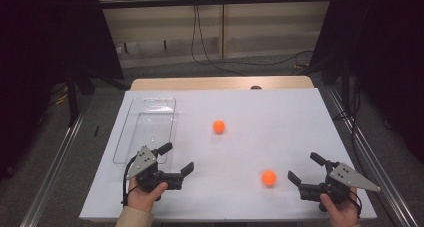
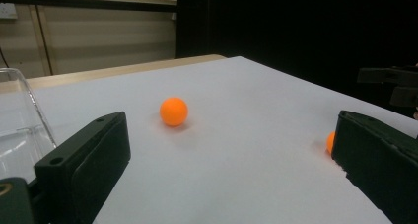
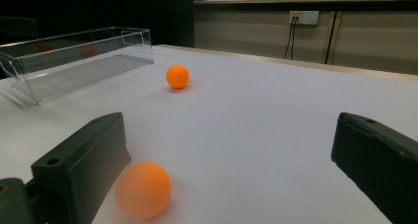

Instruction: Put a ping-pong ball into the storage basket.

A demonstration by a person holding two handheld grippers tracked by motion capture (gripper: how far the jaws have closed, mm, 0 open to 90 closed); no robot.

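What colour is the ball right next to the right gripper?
The near ball is orange, plain with no pattern. It shows best in the right gripper view.

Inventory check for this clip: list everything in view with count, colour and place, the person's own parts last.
balls: 2, orange; far ball mid-table, near ball just left of the right gripper
tray: 1, clear plastic, empty, left side of the table
table: 1, white cover over a wood top
cables: dark, on the floor beyond the table
left gripper: 1, black, fingers open, near left, held by left hand
right gripper: 1, black, fingers open, near right, held by right hand
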